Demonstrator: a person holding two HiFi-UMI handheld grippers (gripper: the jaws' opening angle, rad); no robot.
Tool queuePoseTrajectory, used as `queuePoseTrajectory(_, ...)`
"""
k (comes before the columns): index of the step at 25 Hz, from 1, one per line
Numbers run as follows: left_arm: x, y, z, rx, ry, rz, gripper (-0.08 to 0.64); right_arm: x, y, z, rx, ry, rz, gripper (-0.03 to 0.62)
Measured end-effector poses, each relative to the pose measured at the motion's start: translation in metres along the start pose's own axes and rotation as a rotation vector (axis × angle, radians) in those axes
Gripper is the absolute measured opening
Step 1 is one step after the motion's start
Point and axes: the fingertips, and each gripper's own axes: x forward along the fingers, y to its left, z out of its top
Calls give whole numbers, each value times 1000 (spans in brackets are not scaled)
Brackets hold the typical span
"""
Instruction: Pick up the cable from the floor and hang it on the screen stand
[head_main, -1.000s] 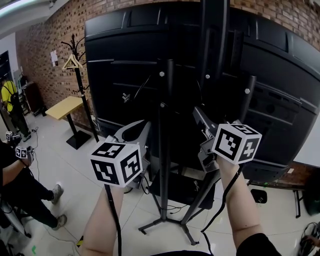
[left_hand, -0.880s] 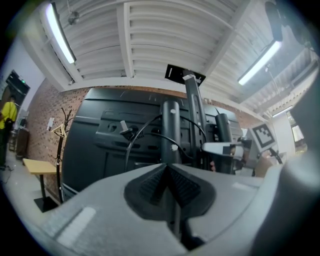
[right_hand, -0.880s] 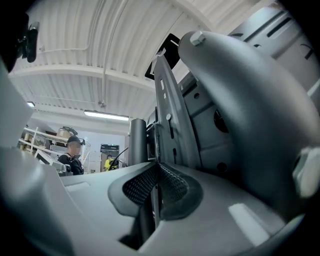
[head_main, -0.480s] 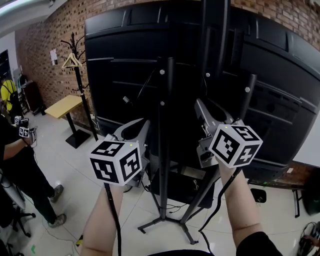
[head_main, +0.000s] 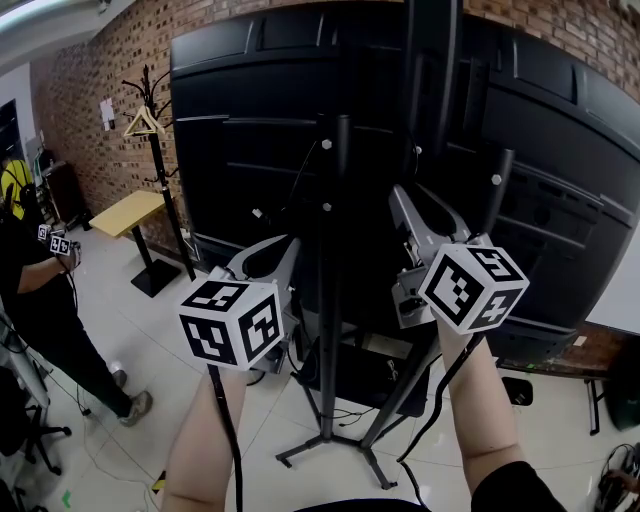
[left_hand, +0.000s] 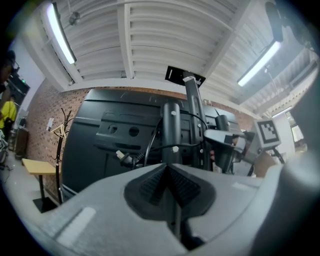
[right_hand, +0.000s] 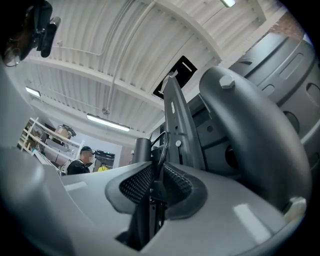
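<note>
The black cable (head_main: 289, 172) hangs over the screen stand's upright post (head_main: 335, 300) behind the big black screen (head_main: 250, 100); its white plug (head_main: 258, 213) dangles to the left. My right gripper (head_main: 403, 203) is raised beside the post. In the right gripper view its jaws (right_hand: 156, 172) are opening, with the cable (right_hand: 161, 149) still running up between the pads, which stand just off it. My left gripper (head_main: 288, 250) is held lower left of the post. In the left gripper view its pads (left_hand: 167, 169) meet, shut, facing the post (left_hand: 171, 130), cable (left_hand: 150, 145) and plug (left_hand: 120, 156).
The stand's splayed feet (head_main: 330, 445) and loose cables (head_main: 350, 410) lie on the tiled floor below my arms. At the left stand a coat rack (head_main: 150, 120), a small wooden table (head_main: 130, 213) and a person (head_main: 40, 300) who holds grippers too.
The right gripper's jaws have spread and it has risen slightly. The white plug has sunk a little. The person at left has stepped forward. The left gripper has stayed put.
</note>
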Motion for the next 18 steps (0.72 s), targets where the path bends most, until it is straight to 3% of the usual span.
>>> queuePoseTrajectory(10, -1, 1, 1, -4, -6, -2, 5, -1, 12, -10, 2, 22, 30, 121)
queuePoseTrajectory(16, -4, 4, -6, -21, 1, 6, 5, -12, 13, -30, -3, 43, 15, 116)
queuePoseTrajectory(18, -6, 5, -9, -25, 0, 8, 5, -17, 14, -34, 8, 40, 8, 82)
